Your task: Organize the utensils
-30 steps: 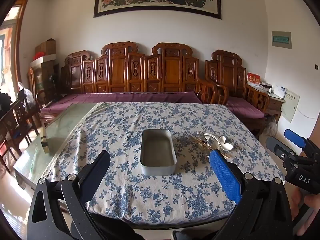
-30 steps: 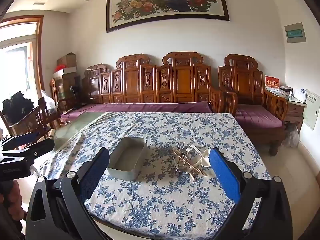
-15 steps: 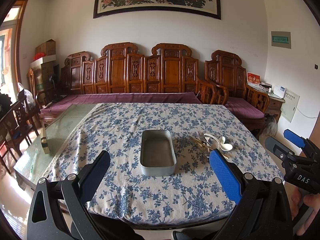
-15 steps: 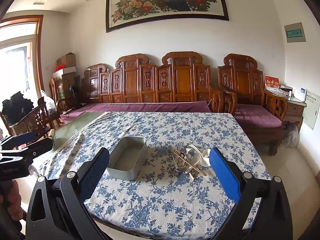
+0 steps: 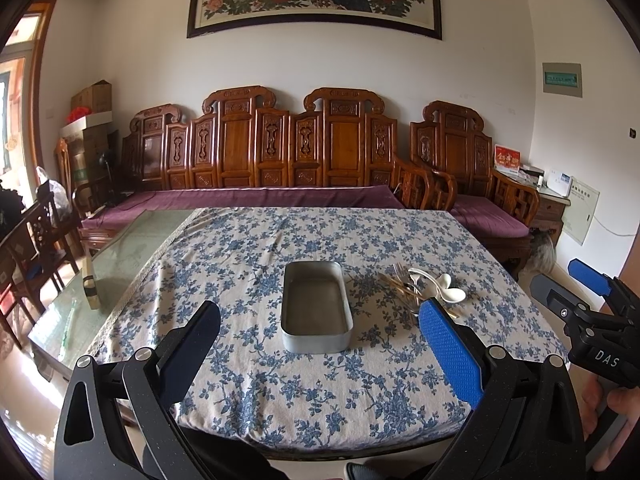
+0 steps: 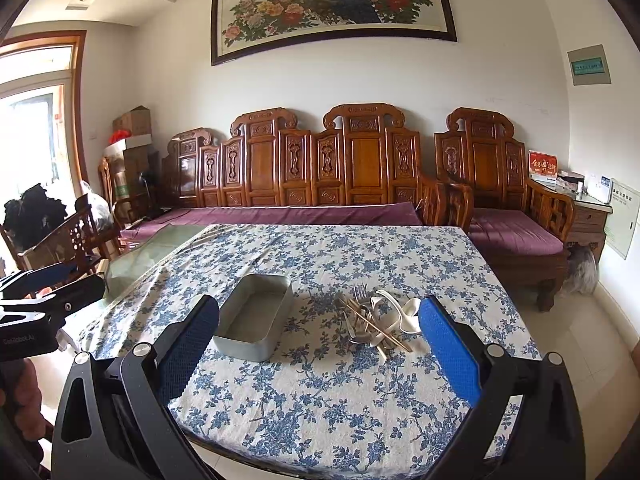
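An empty grey metal tin (image 5: 316, 306) sits on the blue-flowered tablecloth (image 5: 280, 380); it also shows in the right wrist view (image 6: 254, 316). To its right lies a pile of utensils (image 5: 420, 290): forks, wooden chopsticks and white spoons, seen in the right wrist view too (image 6: 376, 320). My left gripper (image 5: 320, 344) is open and empty, held before the table's near edge. My right gripper (image 6: 318, 346) is open and empty, also short of the table. Each gripper shows at the edge of the other's view, the right one (image 5: 576, 292) and the left one (image 6: 52, 284).
The cloth covers the right part of a glass-topped table (image 5: 120, 248). A small bottle (image 5: 90, 288) stands on the glass at the left. A carved wooden bench with purple cushions (image 5: 248, 196) runs behind the table. Wooden chairs (image 5: 36, 240) stand at the left.
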Action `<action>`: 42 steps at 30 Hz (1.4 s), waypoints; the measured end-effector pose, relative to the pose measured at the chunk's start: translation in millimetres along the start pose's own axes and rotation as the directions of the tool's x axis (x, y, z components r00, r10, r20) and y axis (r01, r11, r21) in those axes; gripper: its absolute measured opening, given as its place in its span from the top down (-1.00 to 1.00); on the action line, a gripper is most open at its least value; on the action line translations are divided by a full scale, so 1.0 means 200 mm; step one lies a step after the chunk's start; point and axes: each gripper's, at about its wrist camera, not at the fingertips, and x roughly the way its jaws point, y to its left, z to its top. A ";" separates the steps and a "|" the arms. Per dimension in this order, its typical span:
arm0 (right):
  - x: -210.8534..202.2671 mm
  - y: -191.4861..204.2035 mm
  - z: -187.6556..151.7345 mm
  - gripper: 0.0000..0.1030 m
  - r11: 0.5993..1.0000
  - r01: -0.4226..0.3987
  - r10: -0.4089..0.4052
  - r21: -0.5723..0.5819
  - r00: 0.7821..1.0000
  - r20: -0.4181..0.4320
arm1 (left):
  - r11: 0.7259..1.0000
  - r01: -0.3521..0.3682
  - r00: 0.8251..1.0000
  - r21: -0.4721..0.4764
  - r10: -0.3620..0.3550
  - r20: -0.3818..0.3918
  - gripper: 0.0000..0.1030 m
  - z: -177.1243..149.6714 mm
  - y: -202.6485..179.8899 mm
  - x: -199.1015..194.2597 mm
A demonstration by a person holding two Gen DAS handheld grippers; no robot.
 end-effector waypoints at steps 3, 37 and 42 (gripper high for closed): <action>0.01 0.00 0.00 -0.95 1.000 0.001 -0.001 0.001 1.000 -0.001 | 1.000 0.001 1.000 0.001 -0.001 -0.001 -0.87 0.00 0.00 0.00; 0.03 -0.07 -0.02 -0.95 1.000 0.006 -0.006 0.002 1.000 -0.004 | 1.000 -0.002 1.000 0.003 0.002 0.002 -0.87 0.01 -0.01 -0.01; 0.05 -0.09 -0.04 -0.95 1.000 0.010 -0.010 -0.001 1.000 -0.009 | 1.000 0.002 1.000 0.000 -0.002 -0.011 -0.87 0.01 -0.01 0.02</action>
